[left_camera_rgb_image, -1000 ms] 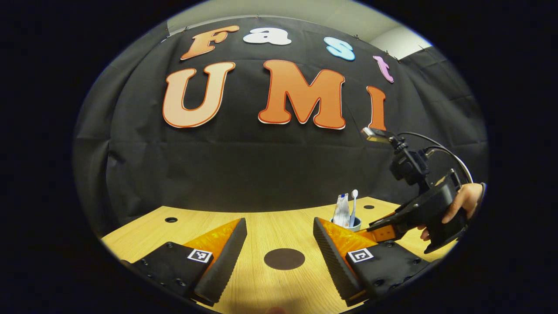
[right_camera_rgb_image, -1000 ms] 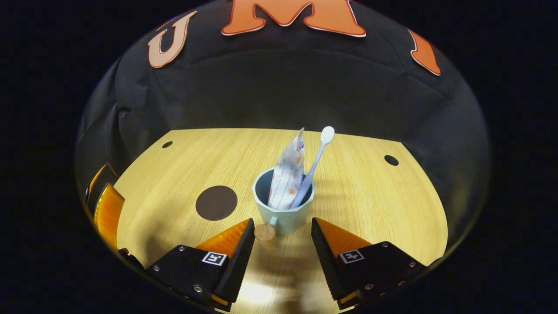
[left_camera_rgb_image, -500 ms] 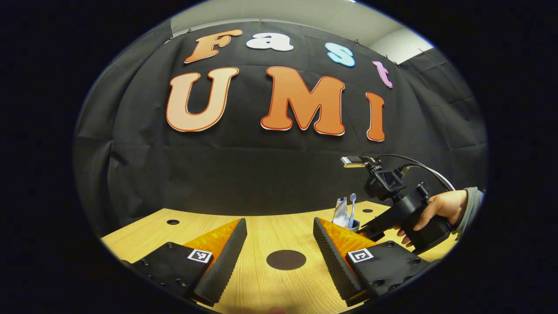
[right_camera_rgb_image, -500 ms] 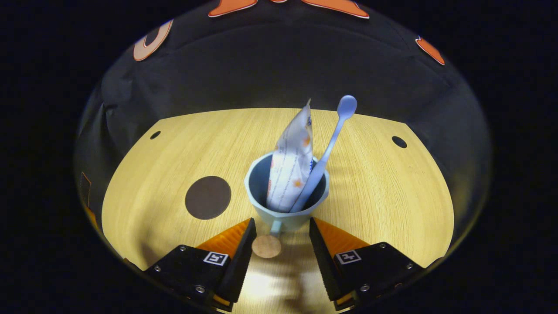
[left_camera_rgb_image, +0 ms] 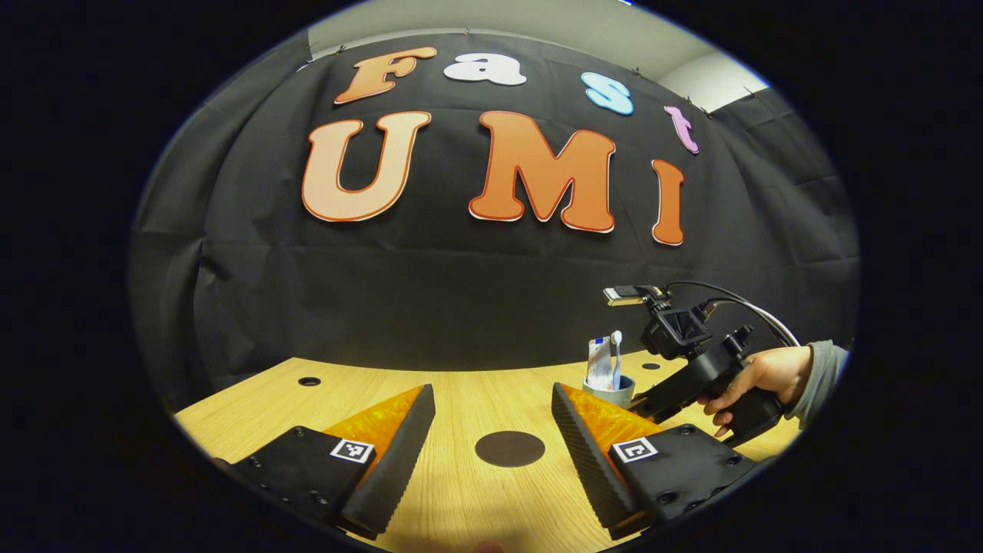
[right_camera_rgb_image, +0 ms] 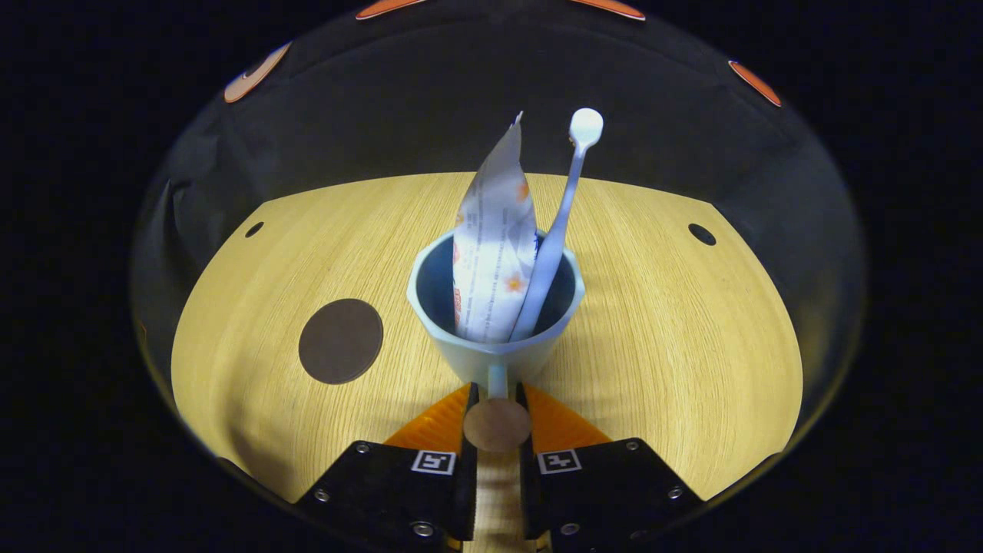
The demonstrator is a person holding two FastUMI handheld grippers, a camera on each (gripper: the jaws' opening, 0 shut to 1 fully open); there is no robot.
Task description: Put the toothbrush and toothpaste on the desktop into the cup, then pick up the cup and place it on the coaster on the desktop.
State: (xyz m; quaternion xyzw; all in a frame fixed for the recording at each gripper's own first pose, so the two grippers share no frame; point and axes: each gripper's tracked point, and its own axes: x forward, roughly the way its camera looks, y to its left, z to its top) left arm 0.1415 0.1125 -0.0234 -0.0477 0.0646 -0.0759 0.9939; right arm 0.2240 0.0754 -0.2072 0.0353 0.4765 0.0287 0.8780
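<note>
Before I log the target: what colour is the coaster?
Dark brown, plain, no pattern; the coaster shows best in the right gripper view.

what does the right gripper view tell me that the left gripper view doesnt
The right gripper view alone shows the right gripper closed on the cup's handle, with toothpaste and toothbrush seen down inside the cup. The left gripper view alone shows the left gripper open above the desktop, and a hand holding the other tool. Both show the cup, its contents and the dark coaster, bare.
</note>
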